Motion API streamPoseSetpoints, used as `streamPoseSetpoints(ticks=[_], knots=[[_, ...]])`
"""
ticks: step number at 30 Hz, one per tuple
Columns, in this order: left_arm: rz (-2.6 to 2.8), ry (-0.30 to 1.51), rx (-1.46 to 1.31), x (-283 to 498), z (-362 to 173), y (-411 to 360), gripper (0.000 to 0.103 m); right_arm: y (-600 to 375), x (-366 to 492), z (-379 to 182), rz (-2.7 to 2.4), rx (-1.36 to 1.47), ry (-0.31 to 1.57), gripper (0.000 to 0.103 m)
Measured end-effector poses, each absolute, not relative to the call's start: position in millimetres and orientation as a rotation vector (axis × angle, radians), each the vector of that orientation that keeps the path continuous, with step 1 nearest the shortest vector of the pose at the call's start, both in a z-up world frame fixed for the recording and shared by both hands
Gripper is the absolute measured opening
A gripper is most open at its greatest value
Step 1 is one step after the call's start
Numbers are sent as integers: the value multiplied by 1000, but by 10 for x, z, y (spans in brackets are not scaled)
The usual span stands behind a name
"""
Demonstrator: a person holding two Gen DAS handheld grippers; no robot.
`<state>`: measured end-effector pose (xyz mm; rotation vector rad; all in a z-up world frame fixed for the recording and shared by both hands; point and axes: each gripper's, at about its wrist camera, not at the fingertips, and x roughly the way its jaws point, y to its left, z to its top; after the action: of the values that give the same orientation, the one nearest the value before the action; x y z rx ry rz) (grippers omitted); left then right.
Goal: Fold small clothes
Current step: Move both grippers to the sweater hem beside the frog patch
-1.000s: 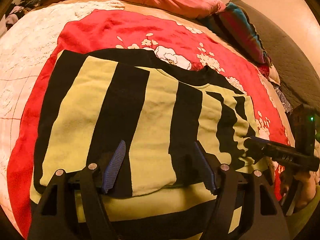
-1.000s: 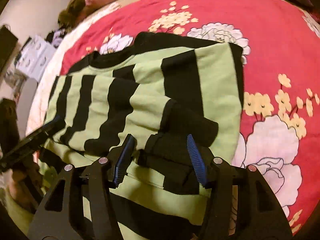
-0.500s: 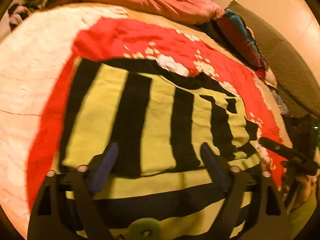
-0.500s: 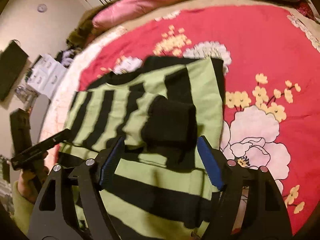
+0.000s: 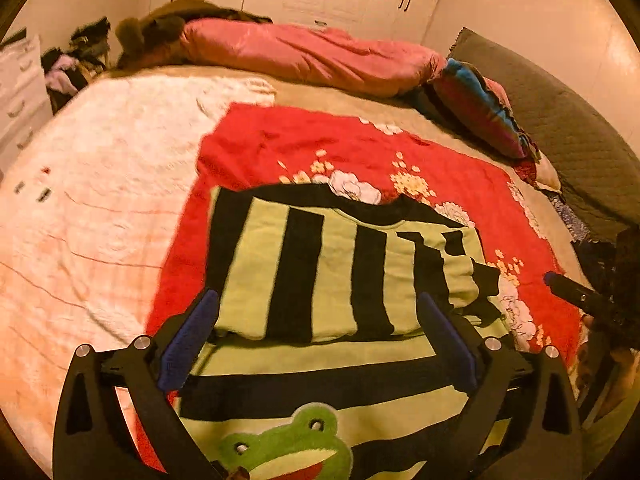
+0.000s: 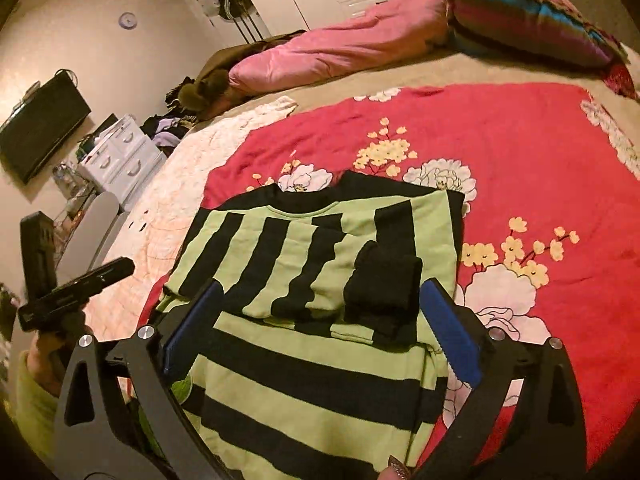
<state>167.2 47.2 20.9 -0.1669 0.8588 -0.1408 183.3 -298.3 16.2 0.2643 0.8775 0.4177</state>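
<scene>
Though partly folded, striped sweater (image 5: 320, 280) on blanket (image 5: 280, 140).

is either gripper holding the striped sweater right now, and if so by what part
Nothing is held. The left gripper and the right gripper are both open above the striped sweater, fingers apart and clear of the cloth.

Bed: wide bed (image 5: 328, 98) with a tan sheet.
Left side: white quilt (image 5: 100, 200) spread flat.
Middle: red floral blanket (image 6: 520, 152), with the green-and-black striped sweater (image 6: 320, 380) lying on it.
Far edge: pink duvet (image 5: 304, 52), multicoloured pillow (image 6: 528, 20), brown furry garment (image 5: 160, 36).
</scene>
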Motion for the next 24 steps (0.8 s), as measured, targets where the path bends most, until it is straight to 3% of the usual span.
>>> streamPoseSetpoints(ticks=[24], knots=[[-45,868,-103,918,323,714,99,-3078,1123,385,434,187,869,94]])
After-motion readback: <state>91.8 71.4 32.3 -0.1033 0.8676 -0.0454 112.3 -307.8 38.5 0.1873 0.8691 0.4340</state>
